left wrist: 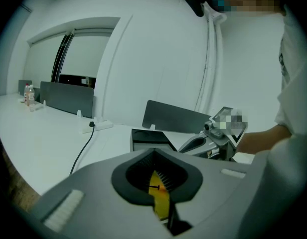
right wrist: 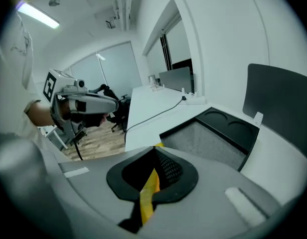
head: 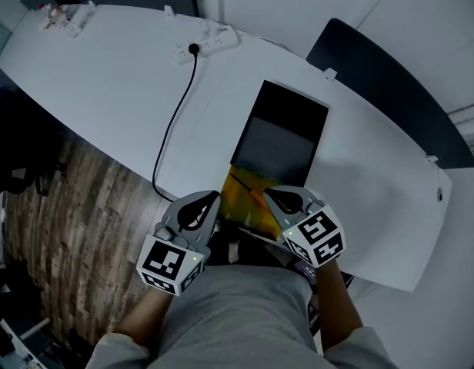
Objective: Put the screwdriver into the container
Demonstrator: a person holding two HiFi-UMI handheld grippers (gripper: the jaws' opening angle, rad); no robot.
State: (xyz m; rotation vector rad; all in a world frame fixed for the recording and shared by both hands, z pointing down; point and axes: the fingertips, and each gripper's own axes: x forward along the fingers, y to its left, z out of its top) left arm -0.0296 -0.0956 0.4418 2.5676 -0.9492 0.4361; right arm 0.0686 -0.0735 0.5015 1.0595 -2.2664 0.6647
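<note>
While both grippers hung over the table's near edge, the scene stood thus:
Count: two grippers, one container, one yellow sheet, one power strip, one cable.
Left gripper (head: 211, 200): fingers clenched, nothing between them.
Right gripper (head: 271, 197): fingers clenched, empty.
Container (head: 277, 148): open, mid-table (head: 114, 75), its short end toward the near edge.
Yellow sheet (head: 245, 194): at the near edge, between the grippers.
Screwdriver: not surely made out; a thin dark line (left wrist: 154, 187) lay crosswise on the sheet.
Room: bare table left and right of the container; power strip (head: 206, 43) and cable (head: 175, 118) well apart.

On the bench (head: 106, 71) the container (head: 279, 133) lies at the front edge, power strip (head: 210, 43) behind and left of it.
</note>
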